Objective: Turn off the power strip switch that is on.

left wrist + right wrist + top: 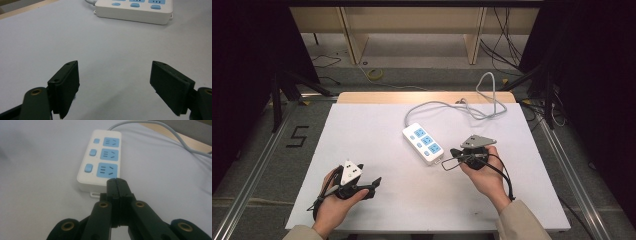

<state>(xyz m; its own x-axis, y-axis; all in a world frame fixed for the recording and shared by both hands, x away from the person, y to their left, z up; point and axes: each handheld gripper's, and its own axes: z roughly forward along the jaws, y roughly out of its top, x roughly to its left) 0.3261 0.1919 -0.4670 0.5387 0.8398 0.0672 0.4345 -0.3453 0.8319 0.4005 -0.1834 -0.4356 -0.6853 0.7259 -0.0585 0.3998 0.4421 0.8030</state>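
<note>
We bring the right gripper (117, 185), jaws pressed together, to the near end of the power strip (422, 143) mid-table. Left gripper (373, 185) waits spread near the table's front edge. Next, probably: press a switch squarely.

The high view looks forward and down from above the person's side, taking in the whole white table (377, 145) with the power strip (422, 143) near frame centre. The left gripper view sits low over the tabletop, facing the power strip (133, 10) at its top edge. The right gripper view rides close behind the same power strip (101, 161), mid-frame; all three share it.
</note>
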